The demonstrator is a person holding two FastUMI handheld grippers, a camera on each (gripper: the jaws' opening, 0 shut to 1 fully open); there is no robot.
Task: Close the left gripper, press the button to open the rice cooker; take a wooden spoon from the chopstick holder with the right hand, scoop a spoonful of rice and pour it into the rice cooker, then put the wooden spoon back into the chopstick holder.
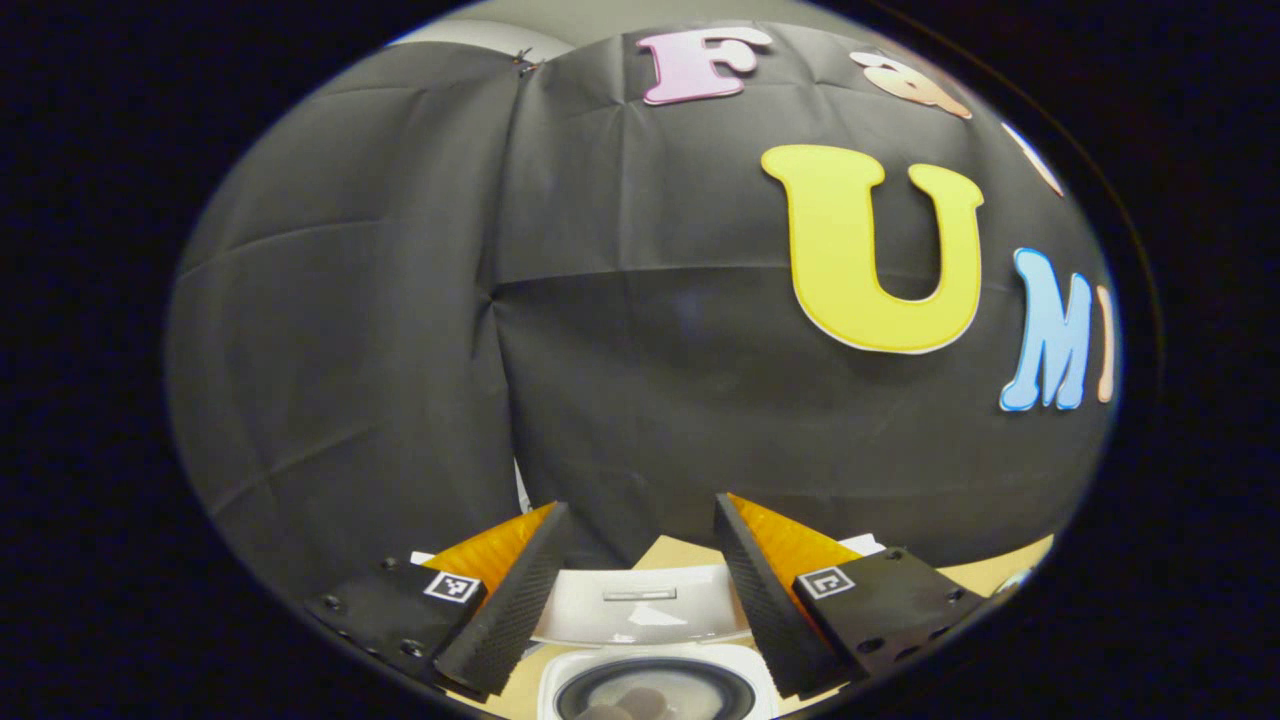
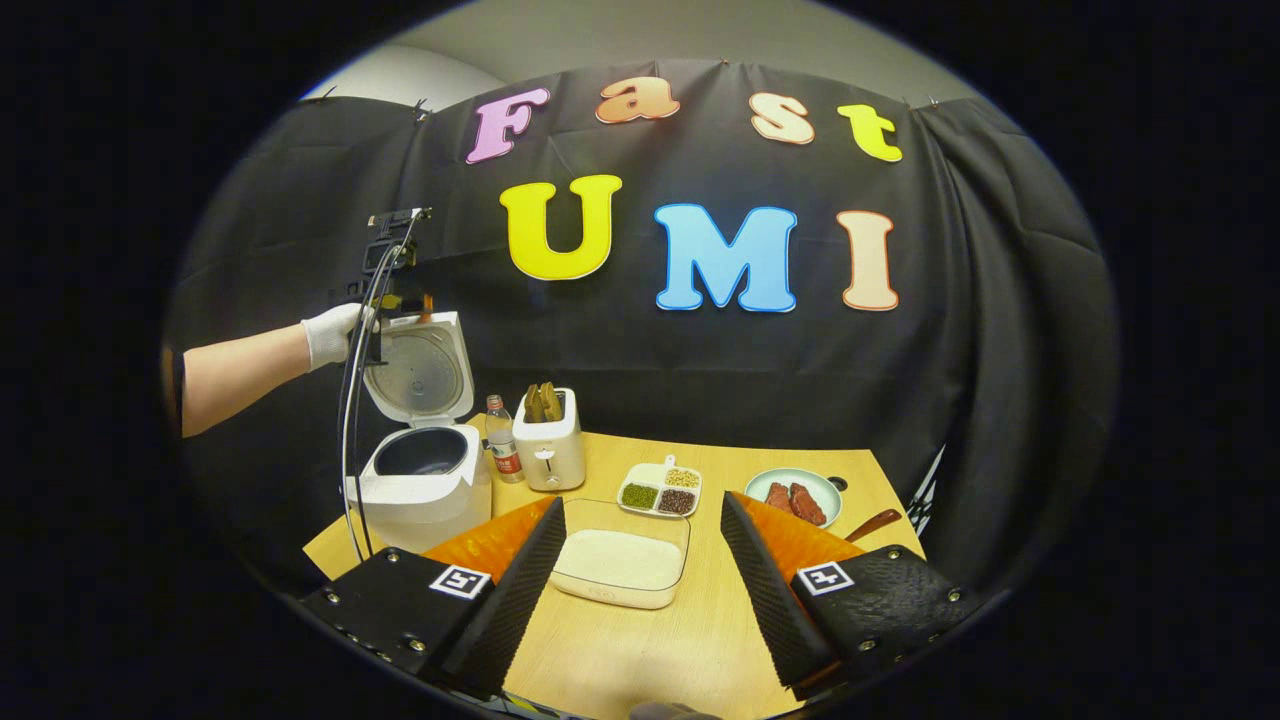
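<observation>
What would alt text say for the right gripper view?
A white rice cooker stands open on a wooden table, a gloved hand by its raised lid. Nearer, the open right tongs frame a tray of rice.

toaster (image 2: 549, 452) | bottle (image 2: 502, 453) | divided bean tray (image 2: 660, 491) | plate of meat (image 2: 794, 497)

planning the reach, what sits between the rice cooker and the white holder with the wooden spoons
A small plastic bottle stands between the rice cooker and holder, seen in the right gripper view.
</observation>
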